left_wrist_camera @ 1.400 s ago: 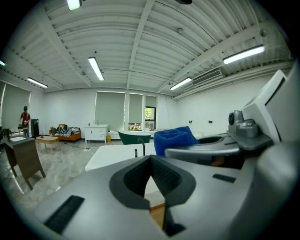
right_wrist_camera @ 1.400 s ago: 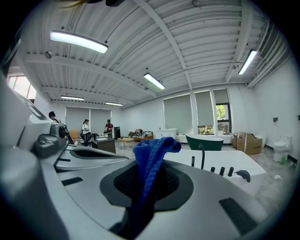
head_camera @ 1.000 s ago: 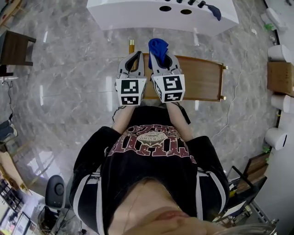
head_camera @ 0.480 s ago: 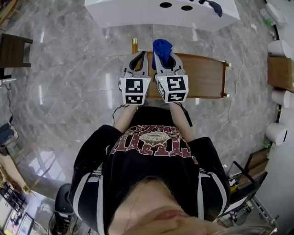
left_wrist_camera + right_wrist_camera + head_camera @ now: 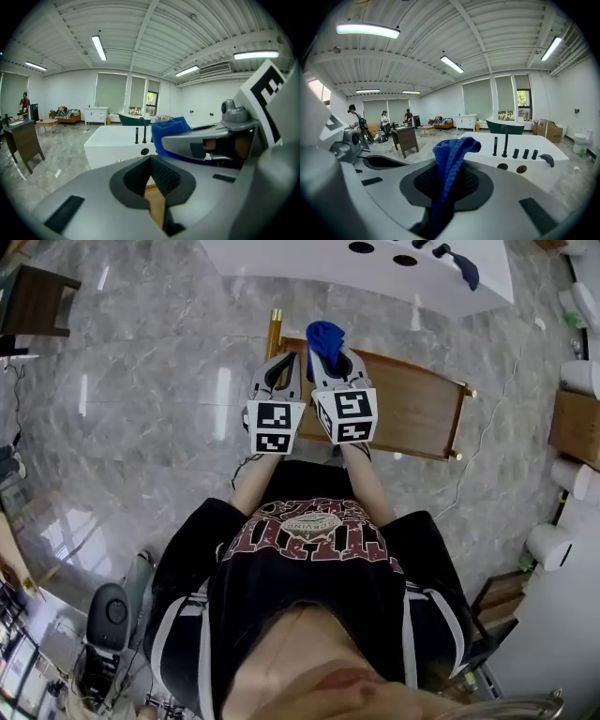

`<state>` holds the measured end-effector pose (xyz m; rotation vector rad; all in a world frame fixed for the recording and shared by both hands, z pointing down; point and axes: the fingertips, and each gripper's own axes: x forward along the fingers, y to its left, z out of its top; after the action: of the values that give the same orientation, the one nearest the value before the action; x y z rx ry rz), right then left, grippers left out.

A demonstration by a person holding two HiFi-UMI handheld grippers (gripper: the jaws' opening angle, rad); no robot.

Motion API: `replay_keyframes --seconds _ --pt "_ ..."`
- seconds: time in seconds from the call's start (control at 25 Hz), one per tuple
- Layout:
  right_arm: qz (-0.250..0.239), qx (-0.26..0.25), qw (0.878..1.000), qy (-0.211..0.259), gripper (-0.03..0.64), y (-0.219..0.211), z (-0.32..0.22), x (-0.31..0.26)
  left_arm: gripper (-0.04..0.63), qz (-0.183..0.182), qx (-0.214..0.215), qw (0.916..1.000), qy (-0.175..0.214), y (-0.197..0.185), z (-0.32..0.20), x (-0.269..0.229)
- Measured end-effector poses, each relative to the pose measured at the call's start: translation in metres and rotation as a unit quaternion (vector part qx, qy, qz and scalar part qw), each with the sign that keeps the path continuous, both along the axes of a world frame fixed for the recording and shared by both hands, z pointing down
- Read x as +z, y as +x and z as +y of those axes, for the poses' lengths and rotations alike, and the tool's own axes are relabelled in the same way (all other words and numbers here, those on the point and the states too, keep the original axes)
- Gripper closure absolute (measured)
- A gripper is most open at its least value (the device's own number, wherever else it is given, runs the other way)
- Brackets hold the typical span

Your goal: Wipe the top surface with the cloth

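My right gripper [image 5: 330,360] is shut on a blue cloth [image 5: 324,337], which bunches up out of its jaws [image 5: 451,157]. Close beside it on the left, my left gripper [image 5: 284,362] is shut with nothing in it; its pads meet [image 5: 151,161]. In the left gripper view the blue cloth [image 5: 169,129] shows on the neighbouring gripper. Both grippers hang in the air above the left end of a low wooden table [image 5: 412,404] with a bare brown top. Neither gripper touches the table.
A white bathtub [image 5: 309,261] with black taps stands beyond the table, a second blue cloth [image 5: 466,271] on its rim. A dark side table [image 5: 42,298] is far left. White cylinders [image 5: 579,376] and a box stand right. People [image 5: 385,123] stand far off.
The head view has swung, so the table and tub now sit further right and tilted. Both grippers stay side by side, the cloth still held in the right one.
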<state>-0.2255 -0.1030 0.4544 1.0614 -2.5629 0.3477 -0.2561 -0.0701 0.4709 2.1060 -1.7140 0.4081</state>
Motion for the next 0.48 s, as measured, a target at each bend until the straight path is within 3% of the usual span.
replay_keyframes --seconds 0.2,0.48 --pt "0.009 0.001 1.0 -0.02 0.552 0.002 -0.004 0.026 0.546 0.032 -0.001 0.9989 -0.034 0.011 0.005 0.029" --pt "0.029 0.01 0.998 -0.062 0.552 -0.001 -0.012 0.072 0.546 0.031 0.002 0.9965 -0.078 0.009 0.014 0.066"
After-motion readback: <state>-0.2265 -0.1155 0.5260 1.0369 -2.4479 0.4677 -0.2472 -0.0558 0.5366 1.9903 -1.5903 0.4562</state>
